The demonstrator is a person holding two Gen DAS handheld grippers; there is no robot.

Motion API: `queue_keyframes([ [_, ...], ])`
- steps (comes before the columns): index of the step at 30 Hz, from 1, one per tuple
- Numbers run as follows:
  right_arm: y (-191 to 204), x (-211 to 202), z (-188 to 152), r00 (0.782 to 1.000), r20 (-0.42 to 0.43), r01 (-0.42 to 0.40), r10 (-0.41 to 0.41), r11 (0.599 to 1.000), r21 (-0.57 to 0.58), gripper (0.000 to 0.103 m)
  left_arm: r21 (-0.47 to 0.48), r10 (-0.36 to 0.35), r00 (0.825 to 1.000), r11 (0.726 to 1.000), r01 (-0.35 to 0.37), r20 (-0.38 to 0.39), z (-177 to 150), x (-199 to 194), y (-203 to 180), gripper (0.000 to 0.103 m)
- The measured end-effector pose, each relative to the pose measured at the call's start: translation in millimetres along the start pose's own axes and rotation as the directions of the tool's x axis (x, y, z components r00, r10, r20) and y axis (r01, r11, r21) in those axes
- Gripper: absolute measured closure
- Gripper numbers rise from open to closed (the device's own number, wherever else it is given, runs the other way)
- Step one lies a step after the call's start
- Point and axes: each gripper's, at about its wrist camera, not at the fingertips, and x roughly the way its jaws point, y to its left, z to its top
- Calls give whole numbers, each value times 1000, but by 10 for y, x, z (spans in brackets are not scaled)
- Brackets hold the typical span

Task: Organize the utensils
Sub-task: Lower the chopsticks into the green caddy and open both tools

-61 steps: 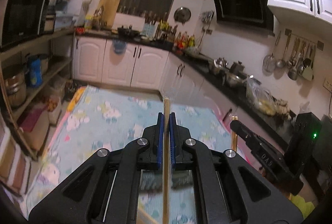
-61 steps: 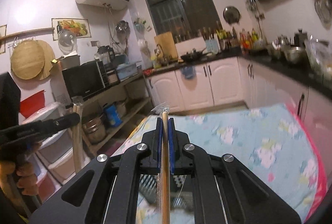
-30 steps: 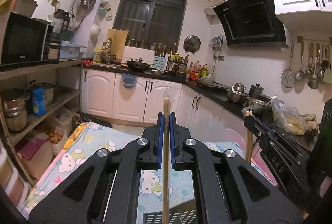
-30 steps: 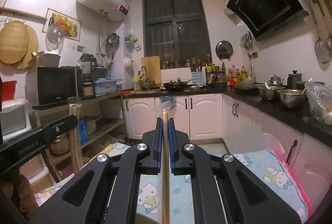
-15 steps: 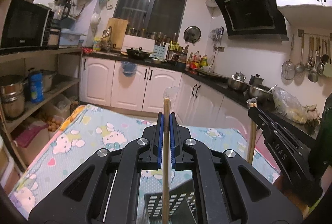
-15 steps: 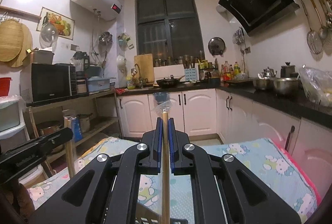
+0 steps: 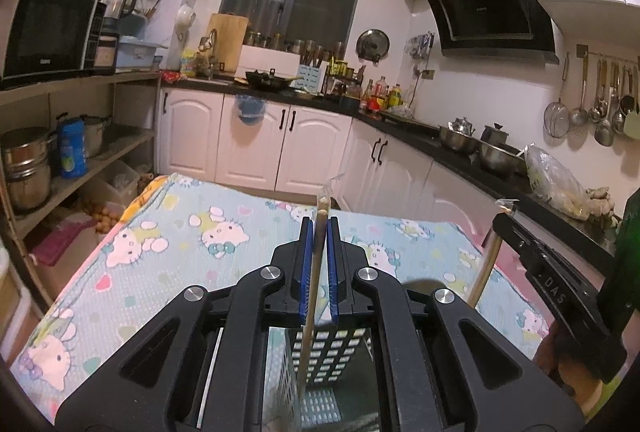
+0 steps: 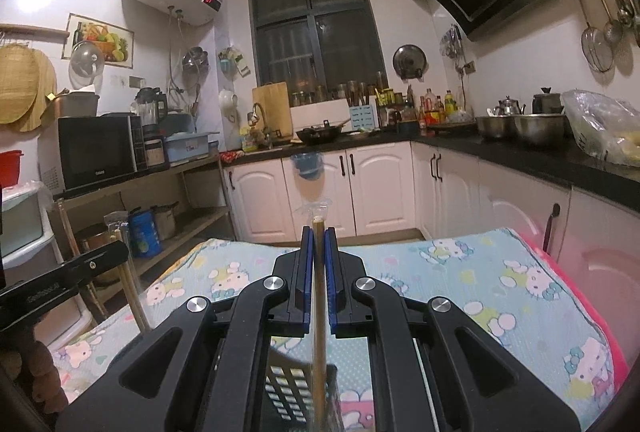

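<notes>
Kitchen cabinets and a dark countertop wrap round the back and right of the room, and in front of them sits the desk (image 7: 168,240) under a pale blue cartoon-cat cloth. Close to its near edge, right below my two tools, stands a perforated utensil holder (image 7: 332,364); in the right wrist view I catch only its slotted wall (image 8: 286,388) beneath the fingers.

My left gripper (image 7: 319,264) has its blue fingers (image 7: 306,272) clamped on an upright pair of wooden chopsticks (image 7: 314,296) in a clear sleeve, the lower end hanging over the holder's open top. My right gripper (image 8: 319,268) is likewise closed tight on a second pair of chopsticks (image 8: 319,312), also upright, its lower end just above or beside the holder; I cannot tell whether either tip is already inside the rim.

I judge the step in hand to be lowering both pairs into the holder. To do it well I would keep each stick vertical, line its tip over the opening rather than the wall, and go down slowly so the holder is not nudged or tipped. The two tools are near one another, so I would lower one first and keep the other clear. I would part the fingers only once the tips rest on the bottom, then lift straight up.
</notes>
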Motion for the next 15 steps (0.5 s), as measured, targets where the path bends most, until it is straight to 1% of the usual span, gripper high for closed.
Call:
queue_keyframes([
  [1, -10, -21, -5, 1000, -8, -5, 5, 1000, 5, 97, -4, 0, 1000, 1000, 0, -5, 2, 2, 17, 100],
  [5, -28, -94, -27, 998, -51, -28, 29, 999, 21, 96, -20, -4, 1000, 1000, 4, -26, -24, -43, 46, 91],
  [8, -29, -151, -61, 997, -76, -30, 32, 999, 23, 96, -26, -2, 999, 1000, 1, -39, -32, -85, 65, 87],
  [9, -29, -171, -71, 996, -84, -29, 31, 999, 23, 96, -32, -1, 999, 999, 0, -47, -37, -102, 79, 84],
  [11, -34, -201, -84, 995, -100, -24, 26, 999, 25, 94, -40, -1, 998, 999, -1, -56, -39, -123, 100, 79],
  [13, -49, -240, -95, 994, -110, -21, 25, 999, 33, 87, -45, 2, 998, 999, -4, -65, -53, -164, 119, 74],
  [15, -51, -288, -108, 992, -121, -19, 23, 999, 34, 85, -52, -2, 997, 999, -3, -78, -69, -188, 141, 71],
])
